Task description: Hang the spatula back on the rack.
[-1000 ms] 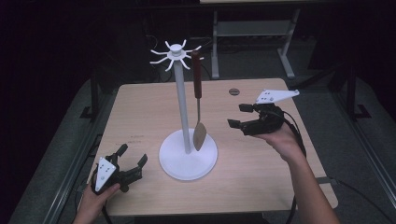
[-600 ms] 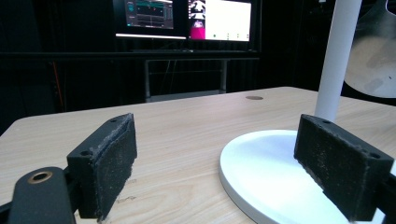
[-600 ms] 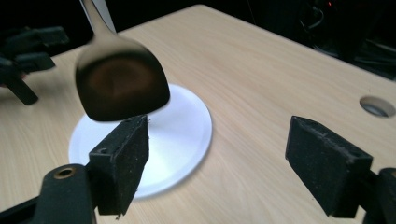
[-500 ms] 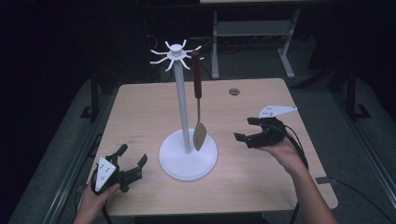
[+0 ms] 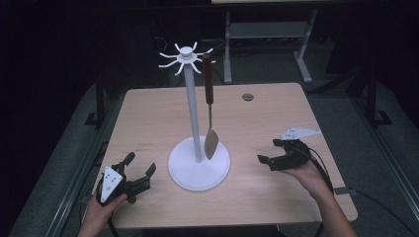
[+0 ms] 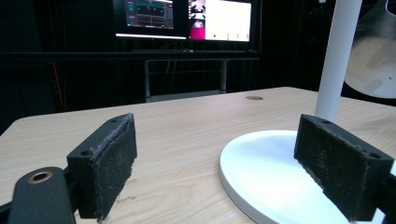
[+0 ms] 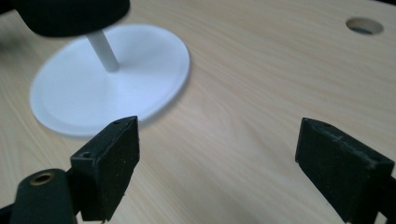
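A white hook stand (image 5: pixel 192 108) rises from a round base (image 5: pixel 198 168) at the middle of the wooden table (image 5: pixel 148 113). From one of its top hooks (image 5: pixel 185 57) hangs a spatula (image 5: pixel 209 84), brown handle up, its blade (image 5: pixel 212 143) just above the base. My left gripper (image 5: pixel 140 164) is open near the front left corner, nothing between its jaws; in the left gripper view (image 6: pixel 215 158) the base (image 6: pixel 261 172), pole (image 6: pixel 336 56) and blade (image 6: pixel 373 60) lie ahead. My right gripper (image 5: pixel 268 150) is open right of the base, empty; its own view (image 7: pixel 217 158) faces the base (image 7: pixel 107 79).
A round cable hole (image 5: pixel 247 97) sits in the table's far right part, also visible from the right gripper (image 7: pixel 364 25). Lit monitors (image 6: pixel 187 18) and a metal frame (image 5: pixel 267 34) stand beyond the far edge. A dark blurred shape (image 7: pixel 70 14) hangs over the pole.
My right gripper has drawn back from the spatula, toward the front right of the table and lower, still open. The left gripper has stayed put.
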